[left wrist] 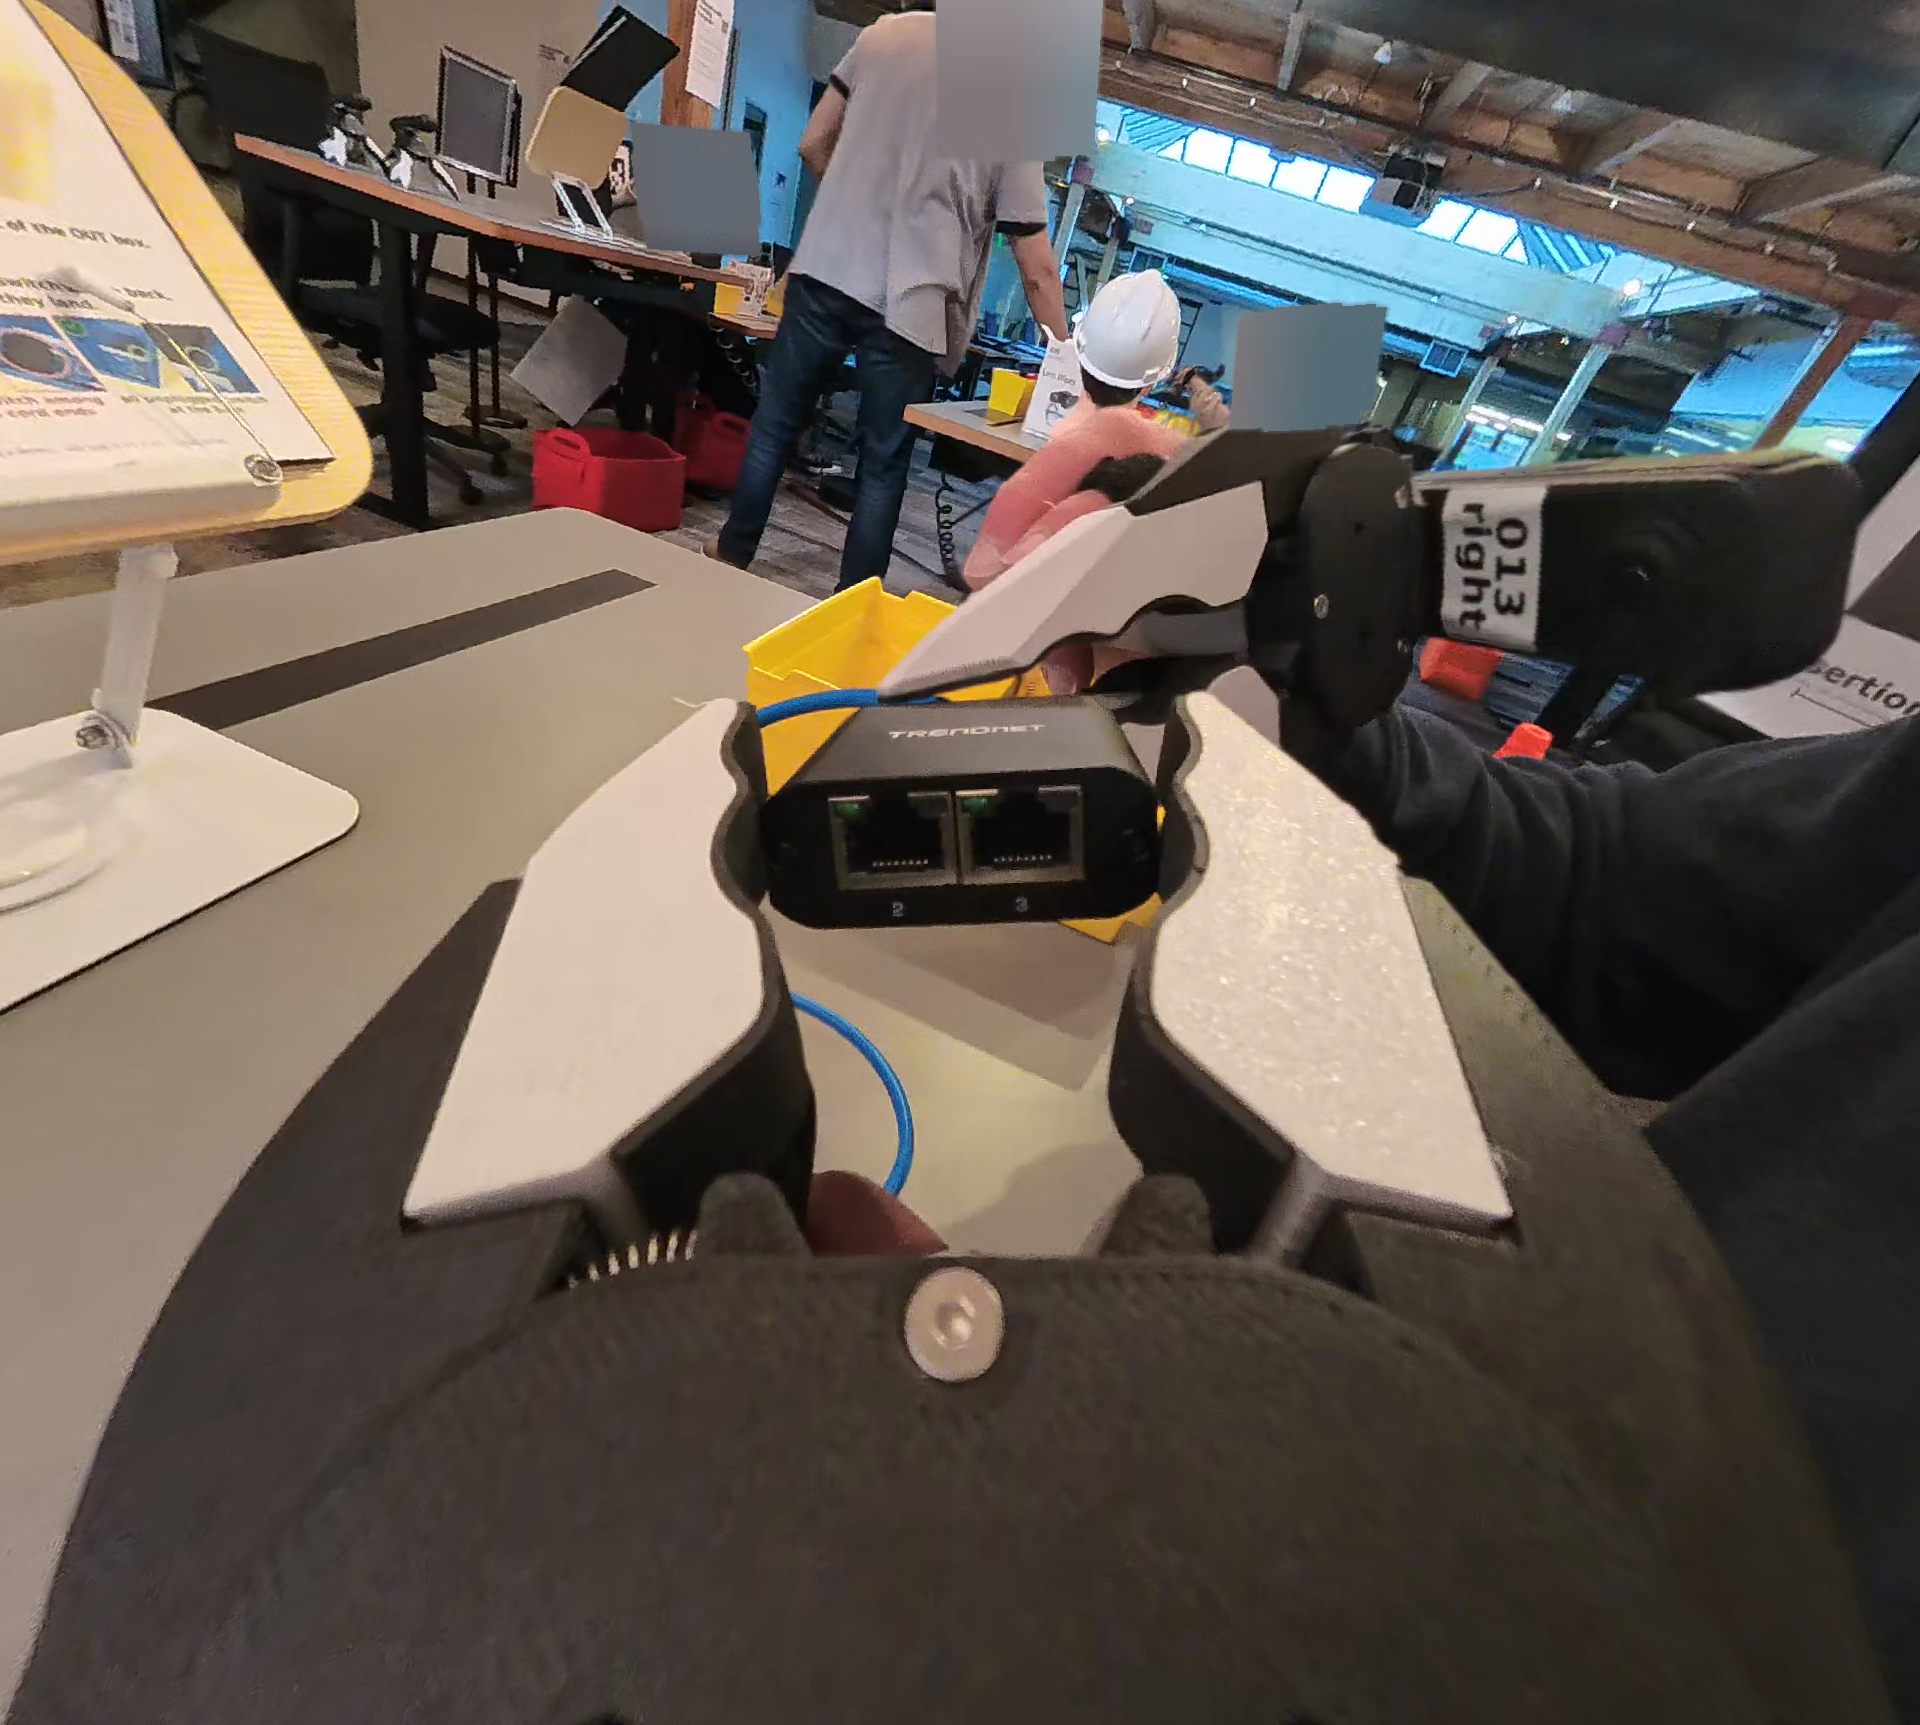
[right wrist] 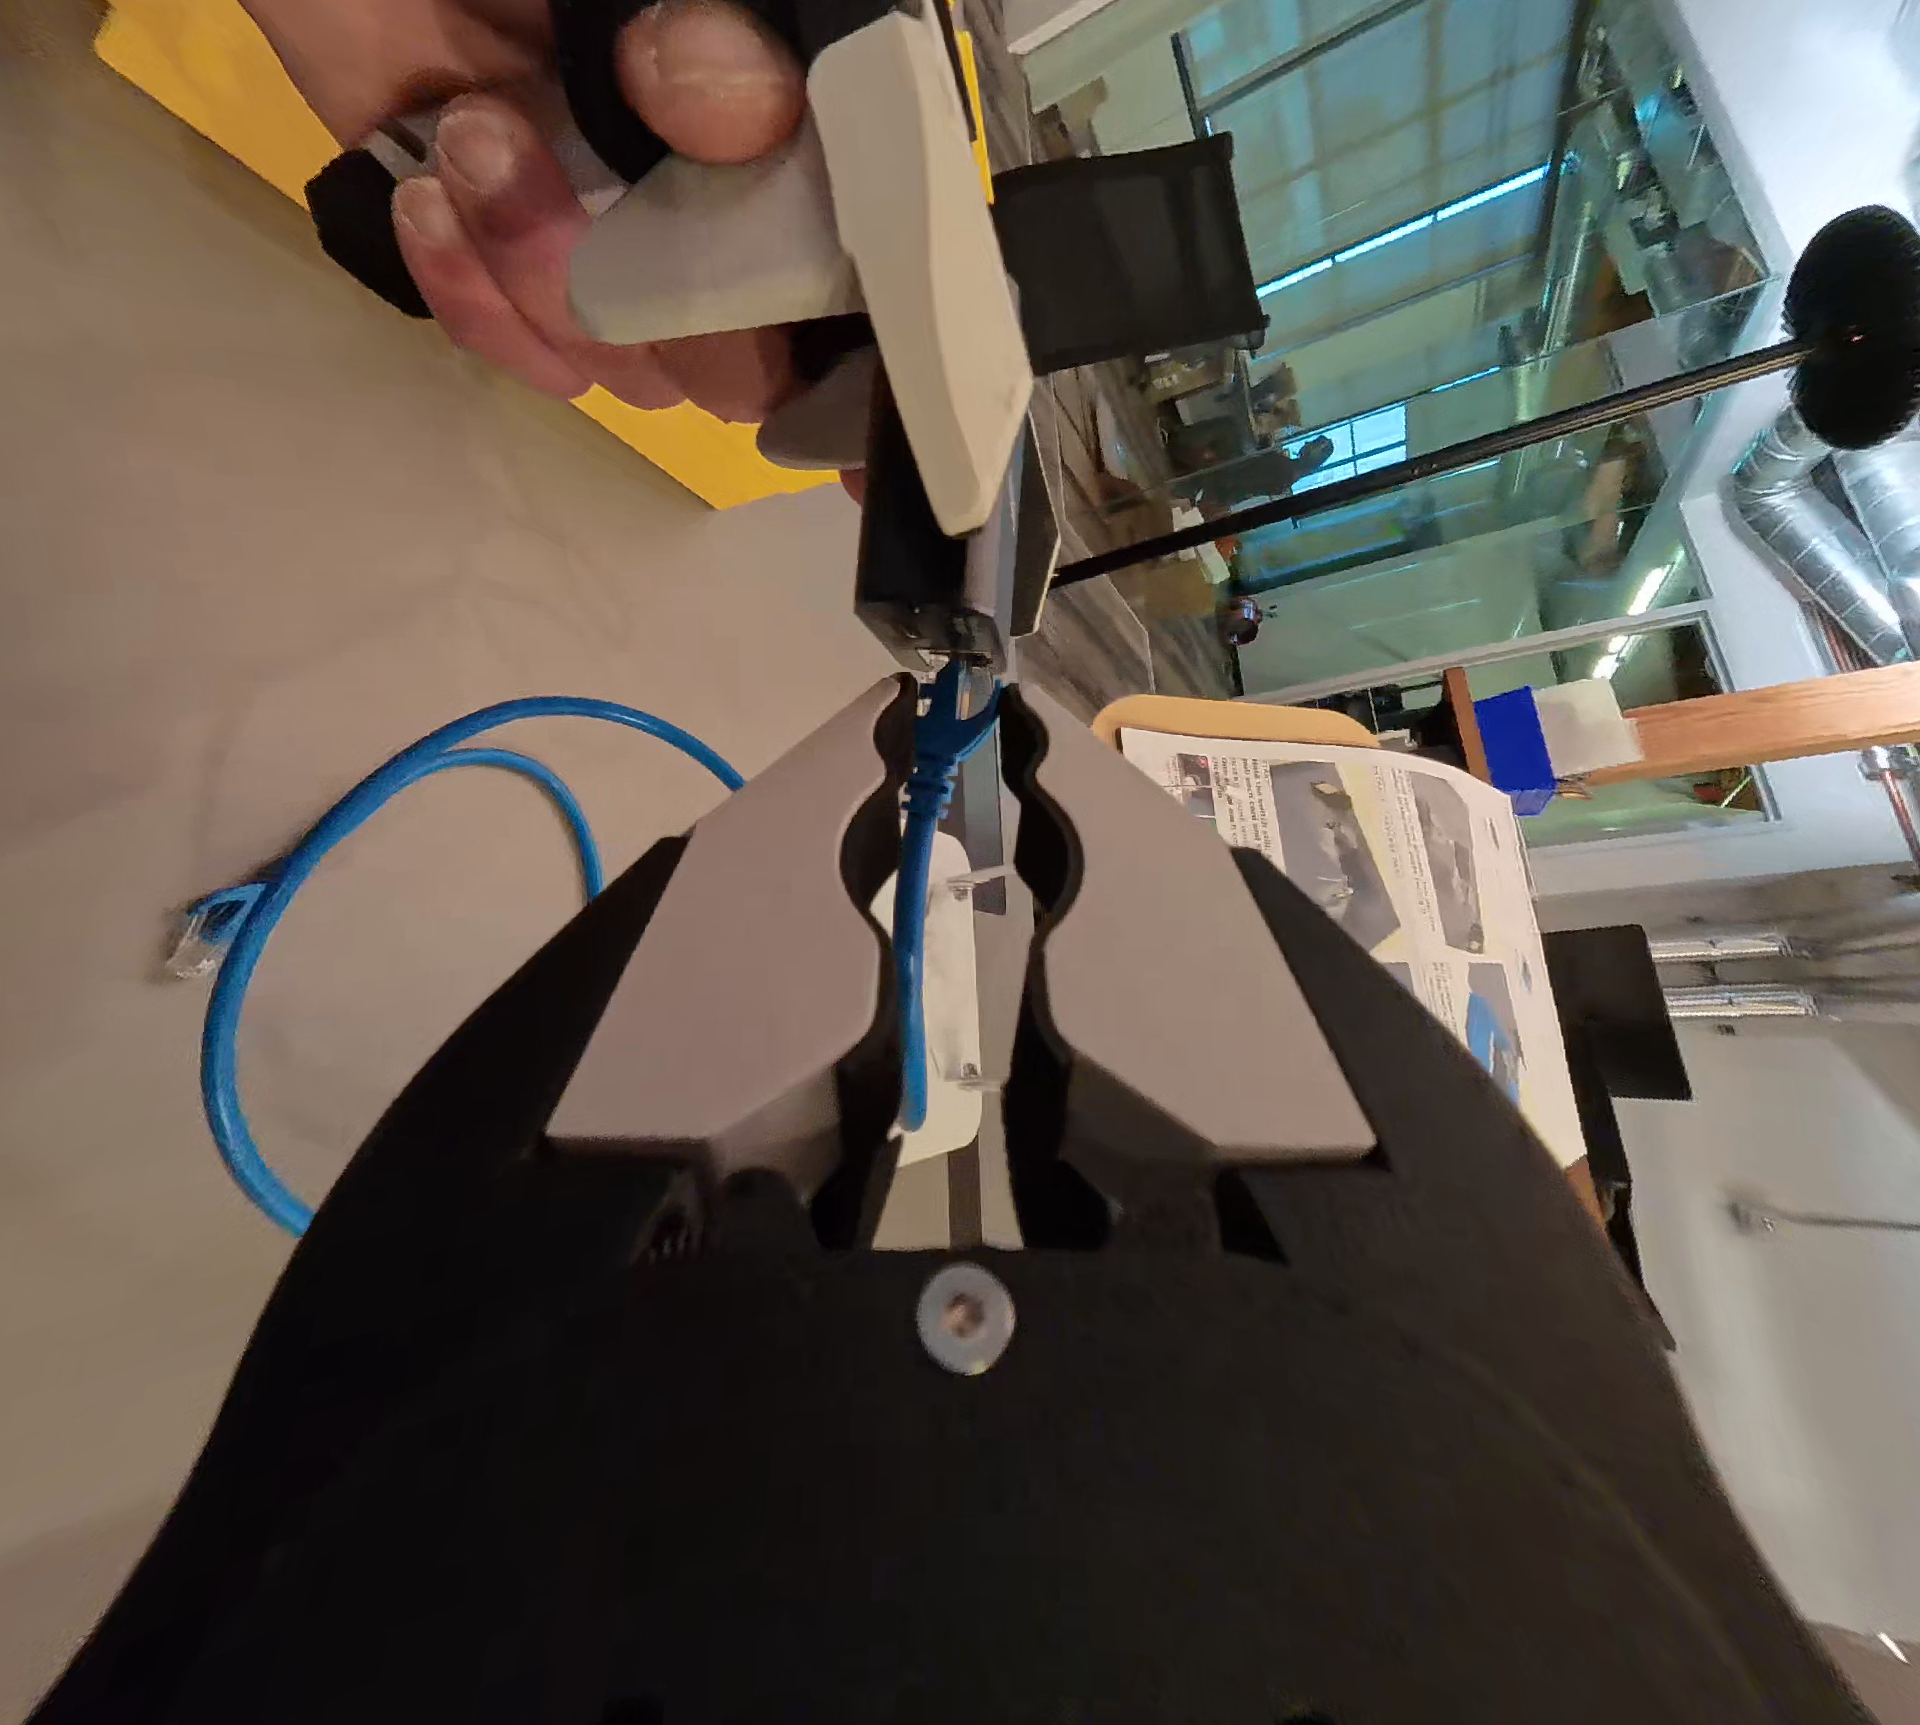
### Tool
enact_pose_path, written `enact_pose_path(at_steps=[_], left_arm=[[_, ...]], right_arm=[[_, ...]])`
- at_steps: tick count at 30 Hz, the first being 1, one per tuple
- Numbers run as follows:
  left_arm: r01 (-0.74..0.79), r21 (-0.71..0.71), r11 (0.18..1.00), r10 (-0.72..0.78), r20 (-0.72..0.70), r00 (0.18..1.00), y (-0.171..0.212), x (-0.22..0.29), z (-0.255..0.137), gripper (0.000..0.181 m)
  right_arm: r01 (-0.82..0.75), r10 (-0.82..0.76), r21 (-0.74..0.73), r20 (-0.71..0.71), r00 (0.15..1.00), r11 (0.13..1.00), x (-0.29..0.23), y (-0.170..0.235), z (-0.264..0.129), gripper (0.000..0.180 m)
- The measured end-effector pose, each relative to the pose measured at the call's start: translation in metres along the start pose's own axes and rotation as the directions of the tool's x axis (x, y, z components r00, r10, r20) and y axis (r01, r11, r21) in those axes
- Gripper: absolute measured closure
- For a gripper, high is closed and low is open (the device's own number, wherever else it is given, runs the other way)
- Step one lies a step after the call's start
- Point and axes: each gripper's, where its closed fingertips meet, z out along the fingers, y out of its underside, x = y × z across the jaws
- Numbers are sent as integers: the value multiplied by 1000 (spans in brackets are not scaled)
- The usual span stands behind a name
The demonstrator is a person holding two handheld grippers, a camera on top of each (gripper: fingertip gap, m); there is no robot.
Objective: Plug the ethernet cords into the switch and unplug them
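My left gripper (left wrist: 961,828) is shut on a small black switch (left wrist: 966,745) and holds it above the grey table (left wrist: 436,802). Two empty ports face the left wrist camera. My right gripper (right wrist: 951,701) is closed around the blue ethernet plug (right wrist: 948,725), which sits in a port on the switch's (right wrist: 914,579) far side. The blue cord (right wrist: 405,740) loops over the table, and its other plug (right wrist: 203,932) lies loose there. In the left wrist view the right gripper (left wrist: 925,673) reaches in behind the switch. The left gripper (right wrist: 904,491) shows in the right wrist view.
A yellow bin (left wrist: 831,647) stands just behind the switch. An instruction sheet on a white stand (left wrist: 156,325) stands on the table to the left. People, desks and red bins (left wrist: 608,475) are in the room beyond the table. My two grippers' fingertips are within a few centimetres of each other.
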Motion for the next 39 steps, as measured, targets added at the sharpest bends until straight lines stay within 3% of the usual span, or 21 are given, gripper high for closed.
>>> enact_pose_path(at_steps=[4,8,12,15,21,32,39], left_arm=[[-27,-37,999,27,-10,1000,4,1,1,108],[-327,-107,939,336,80,938,0,-2,-2,109],[-671,-317,670,733,135,667,2,-6,-4,110],[-744,-403,533,839,140,525,-2,-8,-3,128],[-786,-544,293,947,54,316,8,-19,-1,144],[-804,-558,208,966,-15,260,6,-18,0,155],[-803,-550,228,950,-53,306,4,-16,2,156]], right_arm=[[-15,15,-3,17,1000,1000,2,0,-2,167],[-43,44,-12,82,996,999,3,2,-4,167],[-71,73,-27,104,992,997,5,5,-6,168],[-61,66,-45,118,991,997,2,6,-5,167],[-47,51,-39,119,992,998,2,1,-8,167],[2,-2,0,87,996,1000,8,-2,-11,164],[76,-75,-8,107,991,997,10,-2,-12,167]])
